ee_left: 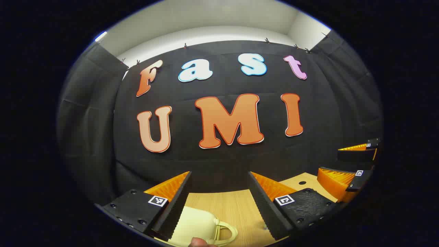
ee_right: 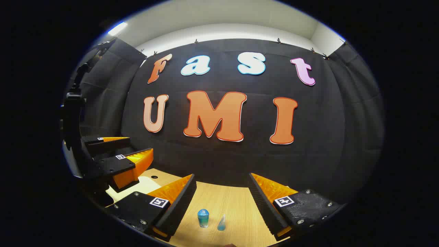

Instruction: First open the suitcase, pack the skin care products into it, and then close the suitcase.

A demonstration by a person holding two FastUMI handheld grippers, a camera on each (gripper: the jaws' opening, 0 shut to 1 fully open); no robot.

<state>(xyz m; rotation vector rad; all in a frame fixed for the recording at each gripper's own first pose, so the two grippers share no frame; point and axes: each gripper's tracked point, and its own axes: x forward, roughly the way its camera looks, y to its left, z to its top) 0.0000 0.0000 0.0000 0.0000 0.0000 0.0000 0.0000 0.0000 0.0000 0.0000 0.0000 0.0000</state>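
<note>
A cream suitcase [ee_left: 195, 228] lies shut on the wooden table [ee_left: 236, 206], its handle [ee_left: 227, 233] pointing right. My left gripper [ee_left: 219, 175] hovers open just above and behind it, nothing between its fingers. In the right gripper view, a small blue bottle [ee_right: 203, 218] and a smaller pointed blue bottle [ee_right: 222, 223] stand side by side on the table [ee_right: 219, 195]. My right gripper [ee_right: 222, 176] is open above them, holding nothing. Each gripper shows in the other's view: the right gripper [ee_left: 337, 159] at the right, the left gripper [ee_right: 139, 145] at the left, over a patch of suitcase [ee_right: 144, 185].
The black cloth wall [ee_left: 219, 161] closes off the table's far edge. A small round hole [ee_left: 302, 183] sits in the tabletop near the right gripper. A fingertip [ee_left: 197, 242] shows at the bottom edge by the suitcase.
</note>
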